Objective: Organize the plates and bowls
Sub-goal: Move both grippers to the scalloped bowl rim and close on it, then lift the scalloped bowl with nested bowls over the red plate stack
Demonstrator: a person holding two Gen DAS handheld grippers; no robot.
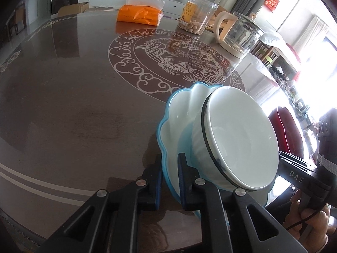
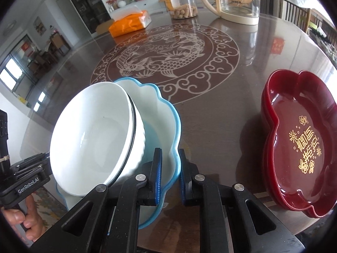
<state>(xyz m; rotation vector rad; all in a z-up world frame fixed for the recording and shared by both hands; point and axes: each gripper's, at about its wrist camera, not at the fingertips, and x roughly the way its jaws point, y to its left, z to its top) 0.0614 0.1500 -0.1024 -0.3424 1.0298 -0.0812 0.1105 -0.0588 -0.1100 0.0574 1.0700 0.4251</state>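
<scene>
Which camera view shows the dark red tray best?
The right wrist view. There the dark red tray lies on the table at the right, with its gold writing readable. The left wrist view does not show it clearly.

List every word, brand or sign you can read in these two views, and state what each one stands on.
"DAS": right gripper body.
"GenRobot.AI": left gripper body.
Gold Chinese characters: red tray, not legible to me.
Jar label, kettle print, red wall sign: too small or blurred.
</scene>
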